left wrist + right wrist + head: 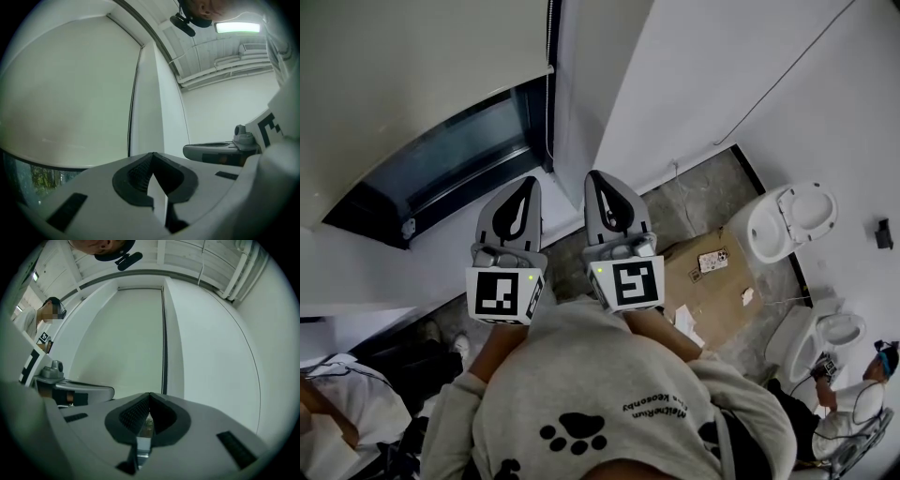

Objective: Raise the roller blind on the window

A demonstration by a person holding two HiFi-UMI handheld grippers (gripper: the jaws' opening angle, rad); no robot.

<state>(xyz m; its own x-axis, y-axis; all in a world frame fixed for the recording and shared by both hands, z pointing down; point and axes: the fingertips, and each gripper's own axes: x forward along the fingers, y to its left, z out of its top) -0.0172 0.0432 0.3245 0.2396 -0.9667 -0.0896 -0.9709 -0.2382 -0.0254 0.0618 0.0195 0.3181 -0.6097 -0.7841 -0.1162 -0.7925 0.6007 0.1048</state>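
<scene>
Head view, steeply down: found the left gripper point(526, 192) and the right gripper point(598, 184) held side by side, near each other without touching, both pointing level toward the window wall. Saw the left marker cube point(504, 292) and the right marker cube point(630, 283) at their rear ends, just above the grey sweatshirt point(581, 394) of the person holding them. Read both pairs of jaws as pressed fully together with nothing caught between them; confirmed in the two gripper views, dark ribbed pads point(138, 173) closed to a thin seam. Placed the roller blind point(412, 75) at upper left, pale and lowered over most of the window, leaving only a dark band of glass point(459, 155) bare beneath its bottom hem. Made out green foliage point(37, 176) through that band in the left gripper view. Traced the bead chain point(549, 94) hanging straight down along the blind's right edge, between the blind and the white side wall point(581, 94). Judged neither gripper to be touching blind or chain. Picked out, on the floor at right, a cardboard sheet point(712, 281), an upper toilet point(792, 220) and a lower toilet point(825, 333), well apart from the window. Noticed a second person point(853, 403) at the lower right corner, just beside the lower toilet.
</scene>
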